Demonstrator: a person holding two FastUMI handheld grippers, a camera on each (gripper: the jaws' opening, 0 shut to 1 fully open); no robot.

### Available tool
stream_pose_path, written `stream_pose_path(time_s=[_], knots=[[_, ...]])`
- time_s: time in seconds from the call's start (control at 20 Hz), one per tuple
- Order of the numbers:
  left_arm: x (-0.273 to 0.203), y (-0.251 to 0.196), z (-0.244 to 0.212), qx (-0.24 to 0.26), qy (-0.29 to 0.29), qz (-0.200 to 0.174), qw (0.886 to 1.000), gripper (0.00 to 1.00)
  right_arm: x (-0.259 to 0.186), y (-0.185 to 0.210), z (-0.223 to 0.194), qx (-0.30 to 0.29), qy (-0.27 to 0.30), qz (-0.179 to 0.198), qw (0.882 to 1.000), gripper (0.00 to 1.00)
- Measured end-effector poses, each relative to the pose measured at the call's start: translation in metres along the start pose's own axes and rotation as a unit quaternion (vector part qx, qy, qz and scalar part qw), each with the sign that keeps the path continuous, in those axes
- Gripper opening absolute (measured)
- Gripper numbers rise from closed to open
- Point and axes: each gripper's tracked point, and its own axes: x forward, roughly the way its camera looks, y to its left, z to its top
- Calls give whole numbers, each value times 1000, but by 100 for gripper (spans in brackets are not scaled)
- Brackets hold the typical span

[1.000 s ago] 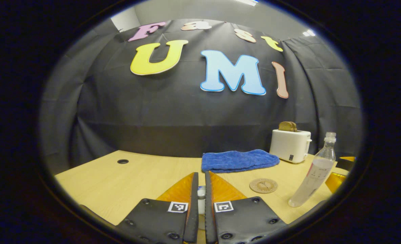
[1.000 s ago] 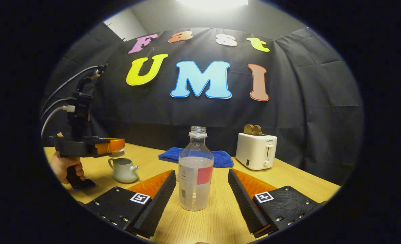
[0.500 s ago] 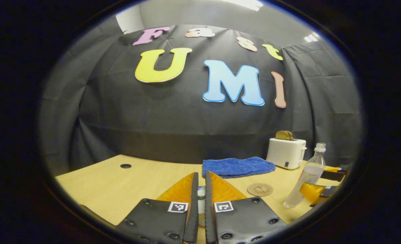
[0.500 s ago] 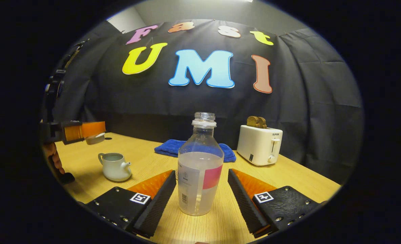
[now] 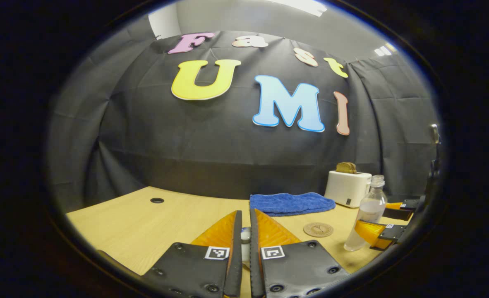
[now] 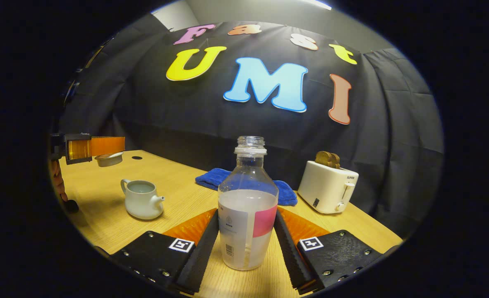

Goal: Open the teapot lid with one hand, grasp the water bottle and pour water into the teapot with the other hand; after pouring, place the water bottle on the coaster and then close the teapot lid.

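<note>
A clear plastic water bottle (image 6: pixel 248 207), uncapped and half full, stands upright on the table. The small white ceramic teapot (image 6: pixel 142 204) sits open, well apart from the round wooden coaster (image 5: pixel 318 229). Its lid (image 6: pixel 109 159) is held aloft.

Both views look low across the pale wooden table (image 5: pixel 153 223) toward the far wall; both show the clear plastic water bottle (image 6: pixel 248 207) and white toaster (image 5: pixel 347 188).

both tongs (image 5: pixel 243 252) (image 6: pixel 246 244) are showing black plates studded with screws, each plate wearing a small square black-and-white marker, with ribbed inner faces running along the wedge-shaped fingers (image 6: pixel 197 256).
</note>
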Motion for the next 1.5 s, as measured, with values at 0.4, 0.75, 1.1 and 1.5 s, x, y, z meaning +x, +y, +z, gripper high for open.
stream_pose_path(time_s=[0.4, 0.75, 1.1, 1.5], knots=[[-19, 25, 9, -27, -19, 7, 999, 13, 16, 18, 15, -121, -27, 18, 992, 77], [-39, 30, 27, -44, -50, 0, 998, 14, 35, 40, 15, -279, -50, 42, 958, 77], [-43, 34, 29, -50, -54, -2, 997, 14, 56, 57, 4, -378, -43, 59, 923, 77], [-47, 42, 30, -61, -55, 0, 997, 14, 67, 74, -1, -458, -34, 69, 886, 77]])
